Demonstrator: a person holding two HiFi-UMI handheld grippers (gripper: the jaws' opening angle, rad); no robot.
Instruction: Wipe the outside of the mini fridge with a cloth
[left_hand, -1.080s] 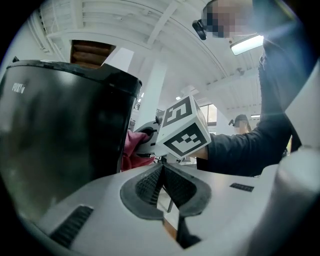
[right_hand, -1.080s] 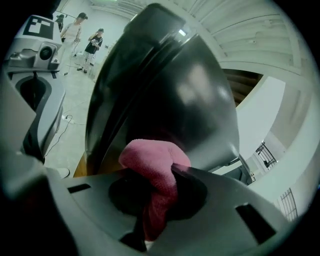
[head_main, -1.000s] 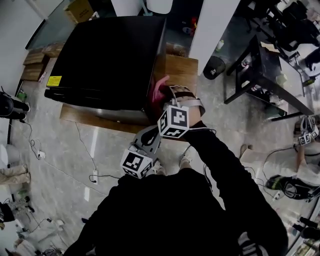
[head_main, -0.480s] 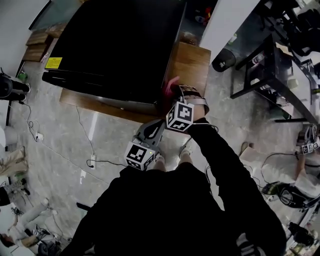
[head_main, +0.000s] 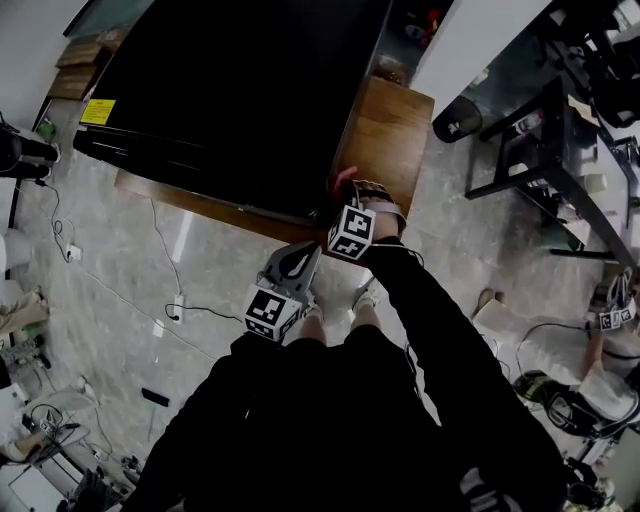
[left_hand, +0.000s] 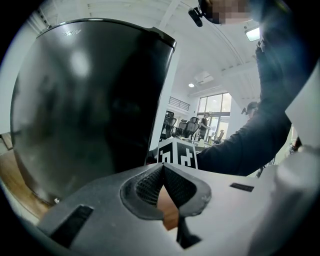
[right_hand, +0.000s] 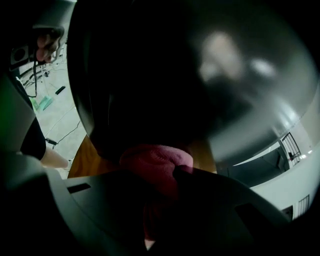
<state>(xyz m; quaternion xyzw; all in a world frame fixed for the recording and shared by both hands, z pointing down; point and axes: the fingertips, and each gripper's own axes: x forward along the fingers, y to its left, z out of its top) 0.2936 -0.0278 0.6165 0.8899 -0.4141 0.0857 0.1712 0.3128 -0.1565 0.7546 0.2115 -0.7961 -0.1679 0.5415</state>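
– Fingers (right_hand: 192, 181) on the right gripper (right_hand: 167, 172), state?
– Closed on the pink cloth (right_hand: 150, 159). A bunched fold bulges out past the tips and lies against the dark side wall of the mini fridge (head_main: 240, 90), low down near its front right corner.

– Where is the fridge standing?
– On a low wooden worktop (head_main: 392, 128). The body is black and glossy, with a yellow label (head_main: 97, 111) near the left front corner. Bare wood shows to the fridge's right, and the cloth sits on that side, just above the wood.

– Left gripper (left_hand: 162, 169)?
– It hangs close to the person's body, apart from the fridge and pointing toward its front face. Its fingers (left_hand: 147, 184) meet at the tips with nothing between them. The small gap lower down shows only wood behind.

– Surroundings?
– The floor (head_main: 130, 260) is pale and tiled, with cables trailing across it. A black-framed desk (head_main: 560, 130) stands off to the right. The person's dark sleeve (head_main: 440, 320) runs out to the right gripper.
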